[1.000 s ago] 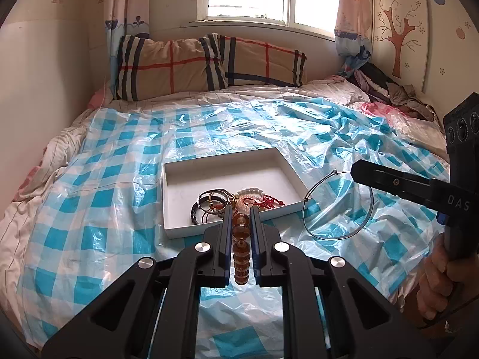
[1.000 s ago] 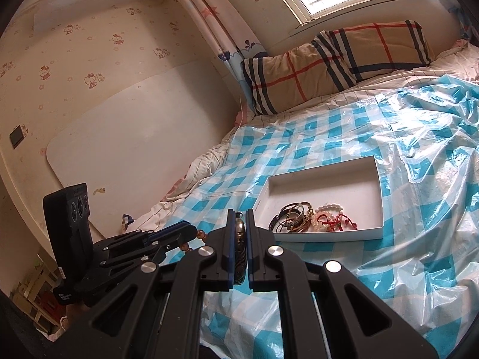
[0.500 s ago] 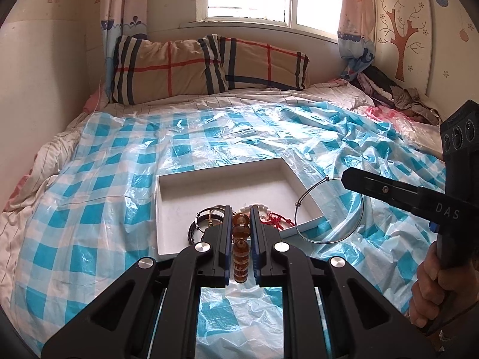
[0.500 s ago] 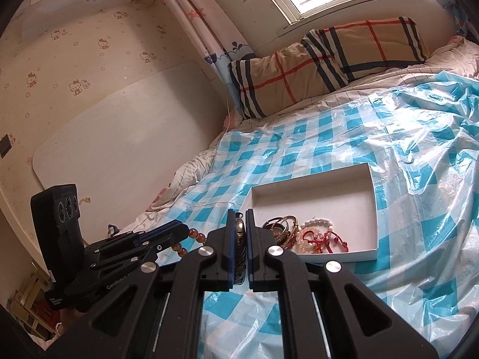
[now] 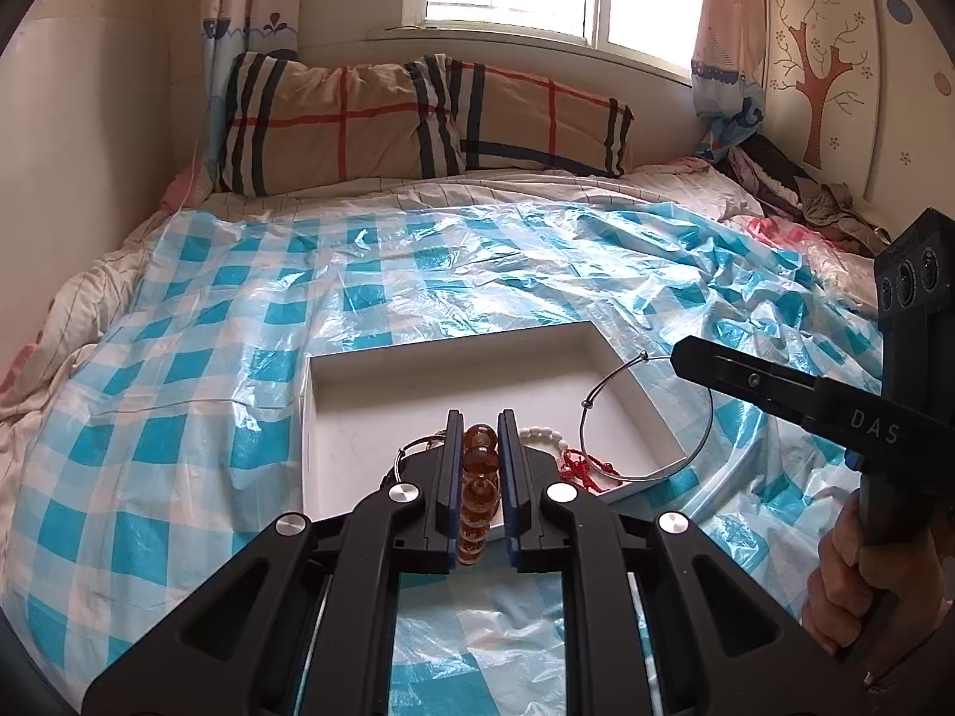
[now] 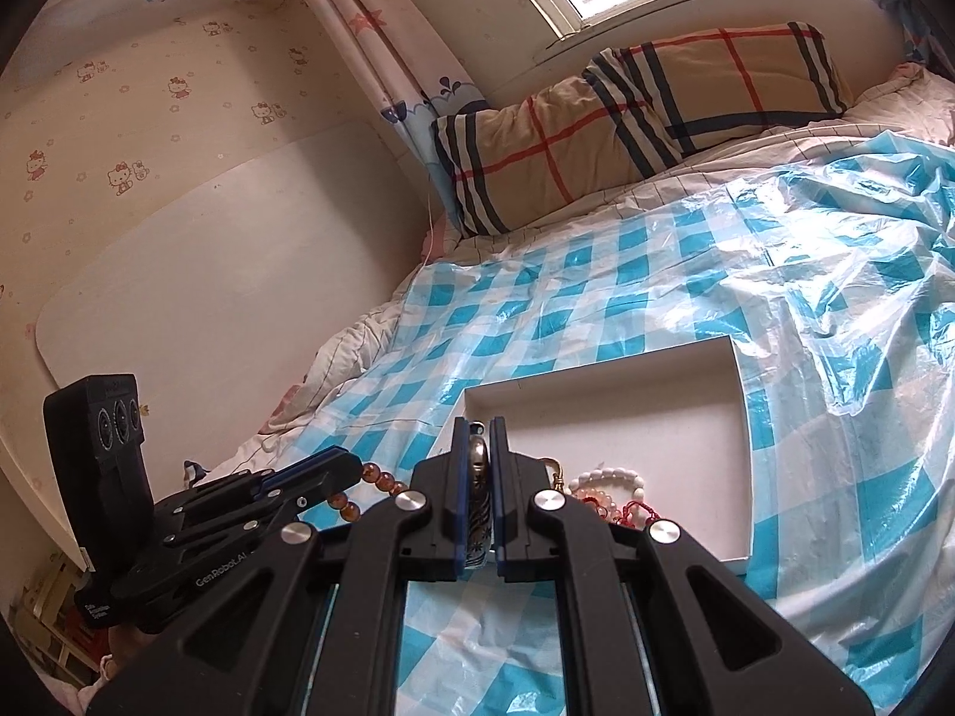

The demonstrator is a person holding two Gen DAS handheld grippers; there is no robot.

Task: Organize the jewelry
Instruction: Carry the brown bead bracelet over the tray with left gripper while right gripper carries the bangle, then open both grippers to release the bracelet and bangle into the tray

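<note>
A shallow white box (image 5: 453, 382) lies on the blue-checked plastic sheet; it also shows in the right wrist view (image 6: 644, 411). Inside it lie bangles, a white bead bracelet (image 5: 540, 433) and a red cord piece (image 5: 582, 468). My left gripper (image 5: 481, 417) is shut on an amber bead bracelet (image 5: 479, 477), held over the box's near edge. My right gripper (image 6: 479, 426) is shut on a thin silver bangle (image 6: 480, 501); the bangle's loop (image 5: 647, 417) hangs over the box's right side in the left wrist view.
Plaid pillows (image 5: 418, 119) lie at the head of the bed under a window. Crumpled clothes (image 5: 794, 185) lie at the far right. A white board (image 6: 197, 274) leans against the left wall.
Both grippers have moved forward toward the box with their bracelets; the silver bangle now hangs over the box's right edge.
</note>
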